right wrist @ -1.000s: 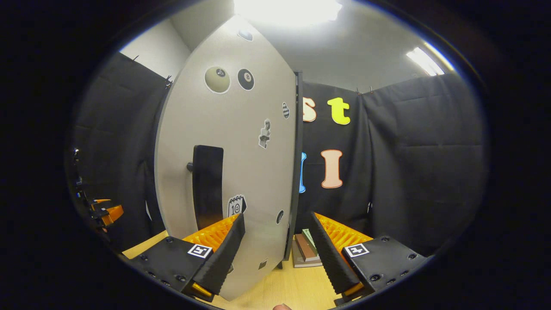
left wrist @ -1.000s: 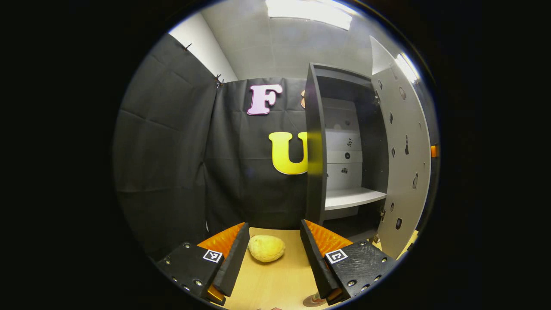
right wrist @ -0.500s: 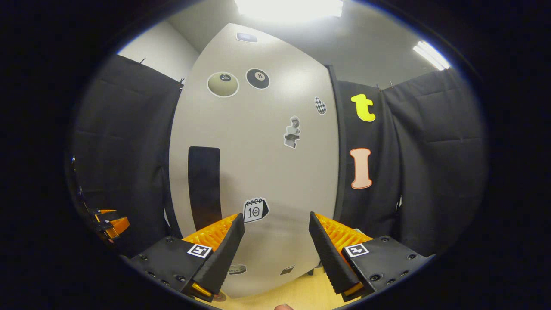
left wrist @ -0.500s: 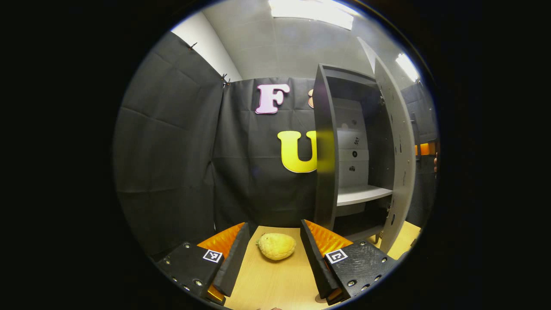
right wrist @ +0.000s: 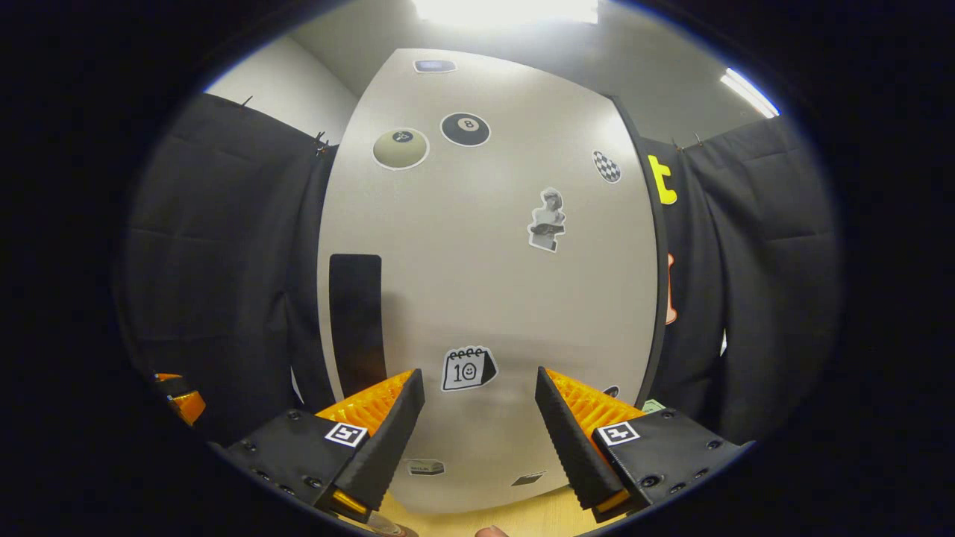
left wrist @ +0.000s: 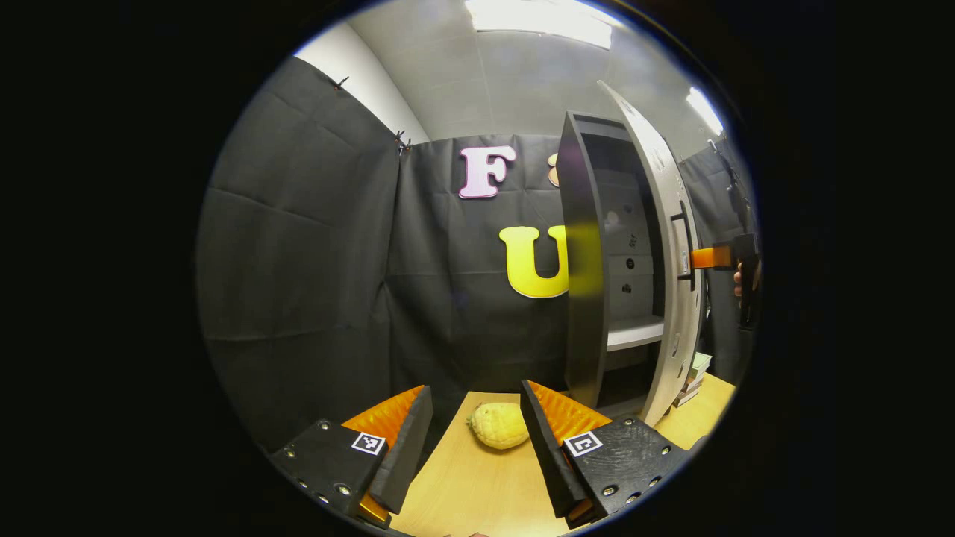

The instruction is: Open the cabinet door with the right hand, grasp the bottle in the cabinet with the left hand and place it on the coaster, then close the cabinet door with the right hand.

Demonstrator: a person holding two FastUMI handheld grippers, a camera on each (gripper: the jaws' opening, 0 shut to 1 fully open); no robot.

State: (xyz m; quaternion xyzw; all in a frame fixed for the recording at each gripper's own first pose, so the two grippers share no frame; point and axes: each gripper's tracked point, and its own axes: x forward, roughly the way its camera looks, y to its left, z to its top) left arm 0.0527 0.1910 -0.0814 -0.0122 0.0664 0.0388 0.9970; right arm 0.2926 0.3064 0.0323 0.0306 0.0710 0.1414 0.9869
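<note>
The dark cabinet [left wrist: 582, 298] stands on the table at the right of the left gripper view. Its pale door [left wrist: 675, 298] hangs partly open, and a white shelf [left wrist: 634, 332] shows through the gap. My left gripper [left wrist: 475, 389] is open and empty, low over the table and left of the cabinet. Farther off, my right gripper [left wrist: 712, 257] and the hand holding it sit at the door's outer face, near the black handle [left wrist: 683, 246]. In the right gripper view the stickered door [right wrist: 485, 261] is straight ahead, with the handle [right wrist: 357, 321] at left. My right gripper [right wrist: 478, 373] is open, facing the door.
A bumpy yellow fruit [left wrist: 498, 425] lies on the wooden table [left wrist: 462, 485] just beyond my left fingers. A small stack of books [left wrist: 694, 373] rests on the table to the right of the cabinet. Black cloth walls close the booth behind and to the sides.
The door has swung well toward the cabinet, narrowing the gap. My right gripper followed its outer face. The left gripper's view shifted left, so the cabinet and fruit sit farther right.
</note>
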